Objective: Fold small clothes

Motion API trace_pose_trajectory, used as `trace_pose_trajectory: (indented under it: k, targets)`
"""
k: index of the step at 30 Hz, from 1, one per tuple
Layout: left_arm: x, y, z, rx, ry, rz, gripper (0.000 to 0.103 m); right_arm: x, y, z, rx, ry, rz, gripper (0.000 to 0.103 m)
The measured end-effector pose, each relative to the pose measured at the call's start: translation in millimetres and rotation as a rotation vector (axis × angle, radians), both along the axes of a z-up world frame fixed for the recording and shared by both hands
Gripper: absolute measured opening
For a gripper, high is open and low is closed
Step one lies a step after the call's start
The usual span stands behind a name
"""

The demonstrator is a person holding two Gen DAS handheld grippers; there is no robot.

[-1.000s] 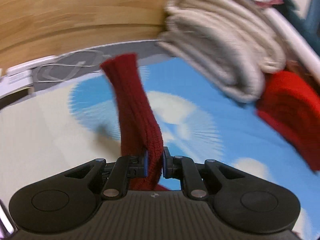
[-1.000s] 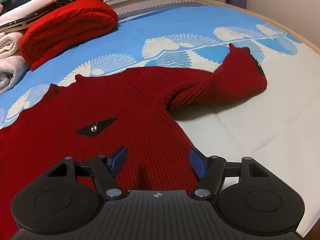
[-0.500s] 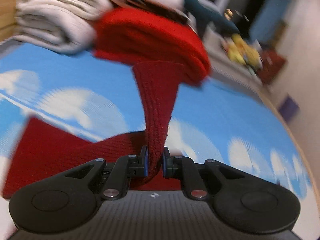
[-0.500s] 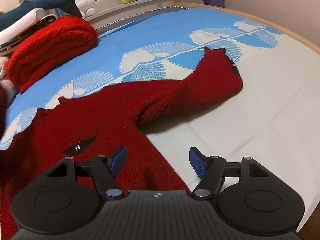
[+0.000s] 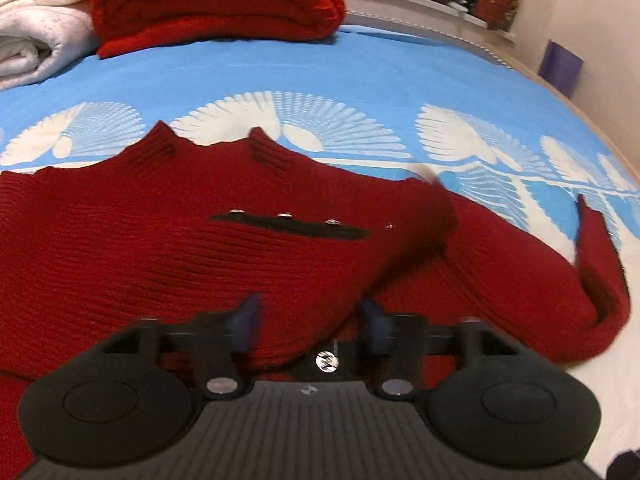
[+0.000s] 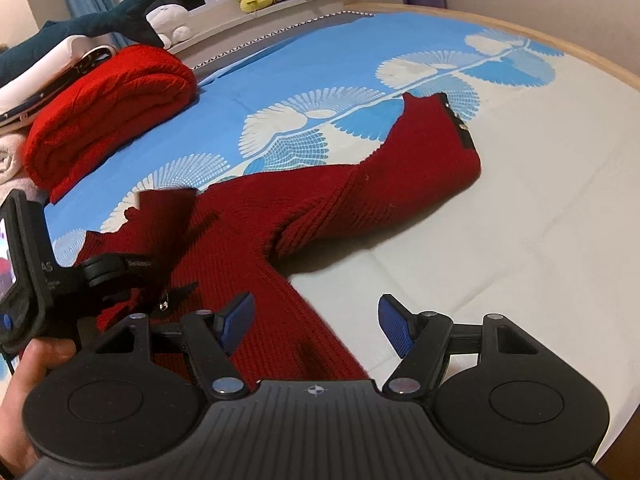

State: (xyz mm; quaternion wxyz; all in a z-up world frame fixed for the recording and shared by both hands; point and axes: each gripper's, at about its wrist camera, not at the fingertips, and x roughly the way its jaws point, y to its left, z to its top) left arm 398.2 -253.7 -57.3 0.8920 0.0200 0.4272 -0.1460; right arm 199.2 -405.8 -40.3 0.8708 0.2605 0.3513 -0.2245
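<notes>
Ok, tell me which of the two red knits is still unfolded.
The dark red sweater lying spread flat on the bed, collar up and one sleeve stretched out sideways. The brighter red one sits rolled into a thick bundle beside the white towels.

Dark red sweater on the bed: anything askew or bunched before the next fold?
Yes. The dark red sweater lies flat across the body, but its outstretched sleeve is twisted and humped, its cuff kinked upward instead of lying flat. The other sleeve lies folded across the chest. No damage visible.
</notes>
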Motion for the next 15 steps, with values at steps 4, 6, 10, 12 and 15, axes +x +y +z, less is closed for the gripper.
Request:
trace_pose_trajectory:
  k: [4, 6, 10, 12, 15]
  targets:
    - [-21, 3, 9, 0.011, -0.016, -0.116, 0.09, -3, -4, 1, 0.011, -0.006, -0.019, 0.07]
    - [-27, 13, 12, 0.025, -0.022, -0.174, 0.09, -4, -6, 1, 0.02, -0.008, -0.027, 0.07]
    - [-33, 66, 28, 0.038, -0.079, -0.133, 0.09, -5, -8, 0, 0.042, -0.008, -0.029, 0.071]
    - [-26, 103, 38, 0.056, -0.121, -0.026, 0.09, -5, -8, -1, 0.048, -0.009, -0.027, 0.071]
    - [-2, 164, 45, 0.16, -0.196, 0.224, 0.09, -5, -5, -2, 0.048, -0.005, -0.024, 0.071]
